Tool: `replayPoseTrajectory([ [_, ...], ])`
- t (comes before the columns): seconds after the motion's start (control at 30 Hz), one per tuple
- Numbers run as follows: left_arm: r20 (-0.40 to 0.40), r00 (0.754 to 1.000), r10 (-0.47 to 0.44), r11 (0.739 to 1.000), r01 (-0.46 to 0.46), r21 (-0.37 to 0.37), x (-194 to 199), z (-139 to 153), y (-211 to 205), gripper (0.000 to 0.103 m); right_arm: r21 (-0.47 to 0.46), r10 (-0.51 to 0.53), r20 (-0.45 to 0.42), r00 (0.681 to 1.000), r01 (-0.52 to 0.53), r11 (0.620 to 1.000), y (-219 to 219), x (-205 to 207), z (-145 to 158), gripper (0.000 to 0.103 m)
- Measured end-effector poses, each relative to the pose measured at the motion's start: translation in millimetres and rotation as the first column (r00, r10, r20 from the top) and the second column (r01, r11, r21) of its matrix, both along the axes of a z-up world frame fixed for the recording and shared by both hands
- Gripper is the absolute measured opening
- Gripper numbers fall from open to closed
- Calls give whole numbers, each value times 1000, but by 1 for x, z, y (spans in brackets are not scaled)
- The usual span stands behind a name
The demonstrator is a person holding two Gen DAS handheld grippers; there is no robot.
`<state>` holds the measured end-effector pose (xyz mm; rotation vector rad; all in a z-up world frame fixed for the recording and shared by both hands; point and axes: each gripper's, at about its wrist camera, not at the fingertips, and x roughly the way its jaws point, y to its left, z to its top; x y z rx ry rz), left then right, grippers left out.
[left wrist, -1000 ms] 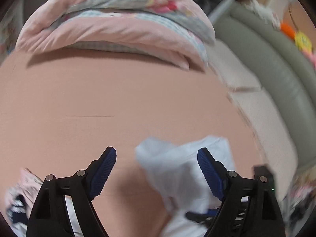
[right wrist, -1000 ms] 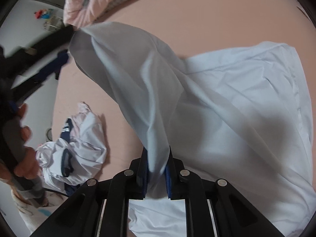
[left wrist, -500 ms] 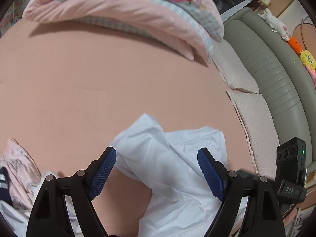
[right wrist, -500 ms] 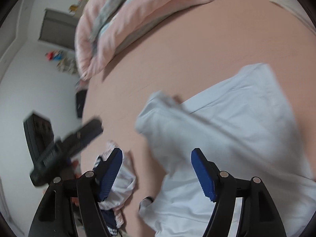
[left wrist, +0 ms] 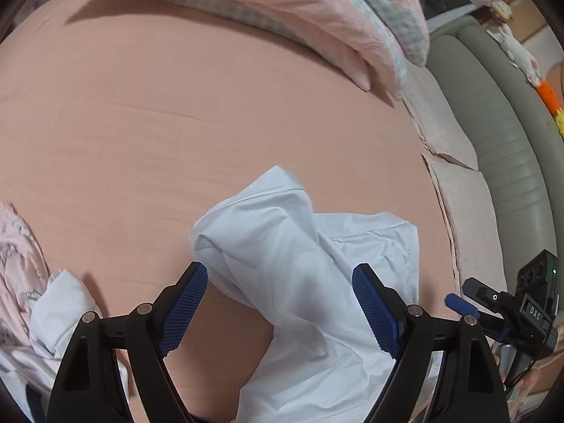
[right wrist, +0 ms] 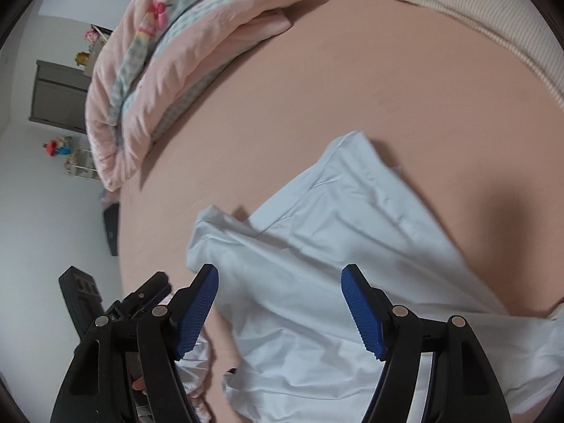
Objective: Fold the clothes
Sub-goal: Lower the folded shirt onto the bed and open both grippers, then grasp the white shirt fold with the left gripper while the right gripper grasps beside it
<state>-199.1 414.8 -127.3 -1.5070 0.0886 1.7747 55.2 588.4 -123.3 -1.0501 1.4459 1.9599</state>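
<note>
A pale blue-white shirt (left wrist: pixel 299 264) lies rumpled on the pink bed sheet (left wrist: pixel 176 123), with one part folded over itself toward the left. My left gripper (left wrist: pixel 278 310) hovers open above it, nothing between its blue pads. In the right wrist view the same shirt (right wrist: pixel 335 264) spreads from the centre to the lower right. My right gripper (right wrist: pixel 280 312) is open over it and holds nothing. The right gripper's body (left wrist: pixel 511 306) shows at the right edge of the left wrist view. The left gripper's body (right wrist: pixel 116 303) shows at the lower left of the right wrist view.
A folded pink quilt (left wrist: pixel 282 7) lies across the far side of the bed. A heap of other clothes (left wrist: pixel 31 282) sits at the left. A grey-green padded headboard (left wrist: pixel 504 148) and cream pillows (left wrist: pixel 454 190) run along the right. A white wall (right wrist: pixel 53 211) and shelf lie beyond the bed edge.
My right gripper has let go of the shirt and opened; the lifted fabric has dropped onto the bed. Both grippers have drawn back and now hover over the shirt.
</note>
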Motion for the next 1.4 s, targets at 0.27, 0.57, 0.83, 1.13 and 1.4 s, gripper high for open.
replayPoseTrajectory([
  [0.27,64,996,56,998,-54,-33,-6,-24,-5,84,69,21,114,993,-29,997,24,14,-4,72],
  [0.57,134,984,114,993,-109,-41,-15,-42,-9,84,75,90,209,974,-107,991,59,6,-26,72],
  [0.83,132,984,120,990,-110,-84,-19,-50,3,84,47,130,250,959,-147,988,77,-25,-41,72],
  [1.13,108,989,105,989,-93,-116,-18,-56,19,84,45,143,307,941,-164,985,93,-61,-57,72],
  [1.4,125,986,114,987,-99,-123,-19,-61,28,84,-6,155,300,941,-161,987,101,-78,-72,72],
])
